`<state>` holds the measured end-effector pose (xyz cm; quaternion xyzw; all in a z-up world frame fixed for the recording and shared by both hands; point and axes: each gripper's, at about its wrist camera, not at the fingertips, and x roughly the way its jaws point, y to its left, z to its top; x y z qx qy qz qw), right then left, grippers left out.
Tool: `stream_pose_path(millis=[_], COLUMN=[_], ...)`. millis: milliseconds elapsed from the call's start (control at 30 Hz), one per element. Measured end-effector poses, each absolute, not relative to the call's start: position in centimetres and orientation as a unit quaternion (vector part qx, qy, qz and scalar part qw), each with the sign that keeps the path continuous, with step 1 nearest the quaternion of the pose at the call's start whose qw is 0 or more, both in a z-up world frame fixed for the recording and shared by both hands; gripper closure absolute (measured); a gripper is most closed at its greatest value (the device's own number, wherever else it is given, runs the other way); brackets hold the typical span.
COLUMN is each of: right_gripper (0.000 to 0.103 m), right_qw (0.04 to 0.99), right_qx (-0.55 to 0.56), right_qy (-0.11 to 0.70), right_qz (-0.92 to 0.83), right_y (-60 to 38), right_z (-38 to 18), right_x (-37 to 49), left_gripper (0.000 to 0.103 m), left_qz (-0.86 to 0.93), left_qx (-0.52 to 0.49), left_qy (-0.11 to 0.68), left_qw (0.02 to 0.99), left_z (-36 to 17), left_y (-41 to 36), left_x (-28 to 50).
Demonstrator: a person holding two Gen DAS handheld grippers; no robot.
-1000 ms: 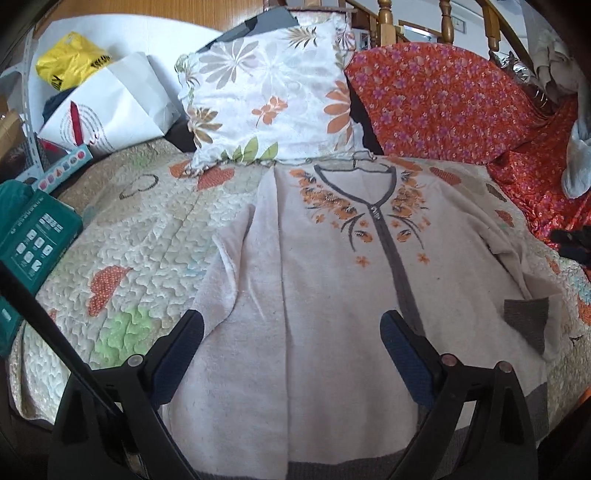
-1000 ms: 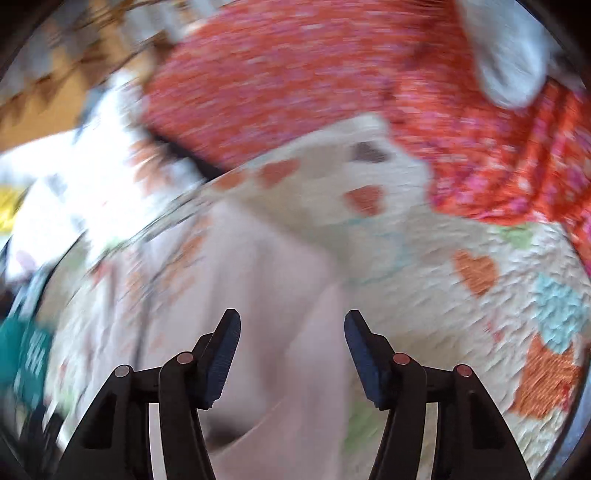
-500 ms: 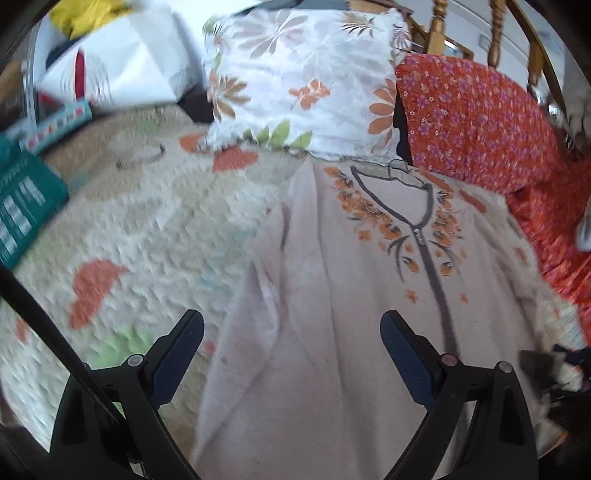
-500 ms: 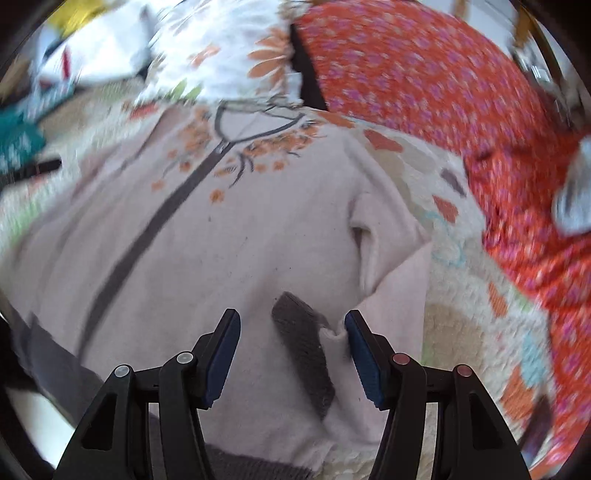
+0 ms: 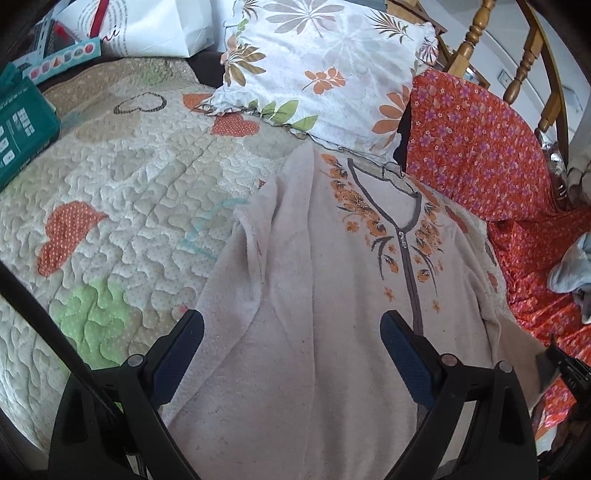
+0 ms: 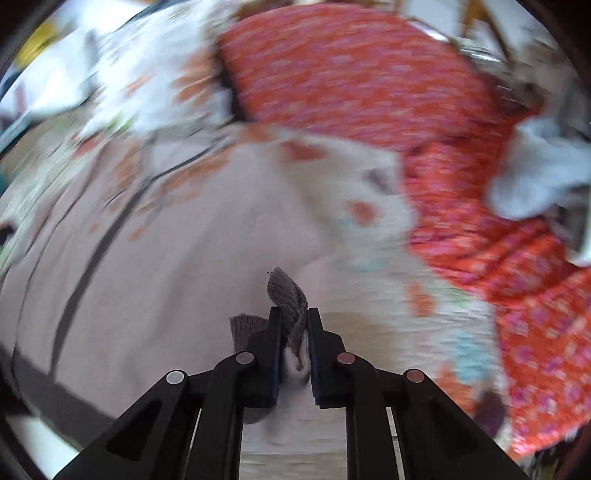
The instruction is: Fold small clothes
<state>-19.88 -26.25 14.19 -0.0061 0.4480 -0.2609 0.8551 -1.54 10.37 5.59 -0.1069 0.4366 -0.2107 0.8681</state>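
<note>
The pale pink cardigan (image 5: pixel 332 295) lay front-up on the quilted bedspread (image 5: pixel 122 177), its neckline far, touching the floral pillow (image 5: pixel 325 70). The left gripper (image 5: pixel 291 347) hovered over its near left part, jaws spread wide and holding nothing. The right gripper (image 6: pixel 291 332) was clenched on the grey sleeve cuff (image 6: pixel 290 299) at the cardigan's right. A teal box (image 5: pixel 22 125) sat far left; its print and that on the white bag (image 5: pixel 147 26) were too small to read.
</note>
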Motion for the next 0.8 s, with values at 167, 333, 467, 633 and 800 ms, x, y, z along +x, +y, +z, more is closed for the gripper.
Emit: stream_pose_path(millis=[167,333,467,633,800], right_gripper=[0.09,0.082,0.048,0.039,0.039], right_qw=[0.811,0.742,0.755,0.8,0.822], right_qx=[-0.012,-0.008,0.059,0.107,0.095], right_qy=[0.437,0.463,0.435,0.418,0.446], right_qz=[-0.388,-0.484,-0.487,-0.417,-0.341], right_y=[-34.3,-40.3,-39.9,-35.6,-31.0], right_z=[15.4,13.7,14.3,13.5,9.9], right_x=[-23.6,-25.2,-26.4,-24.1,-19.6], left_gripper=[0.007,0.007,0.007,0.007,0.007], left_qz=[-0.21,-0.2,-0.179,-0.123,-0.098], left_qx=[-0.108,-0.105,-0.14,-0.198,-0.21], left_qy=[0.432,0.423,0.423,0.428,0.449], left_qw=[0.87,0.878,0.877,0.873,0.863], left_z=[5.8,6.0,6.2,5.6,4.2], left_y=[10.1,10.6,13.3,18.9,21.7], left_x=[-1.8,-1.8,-0.7,1.0,1.4])
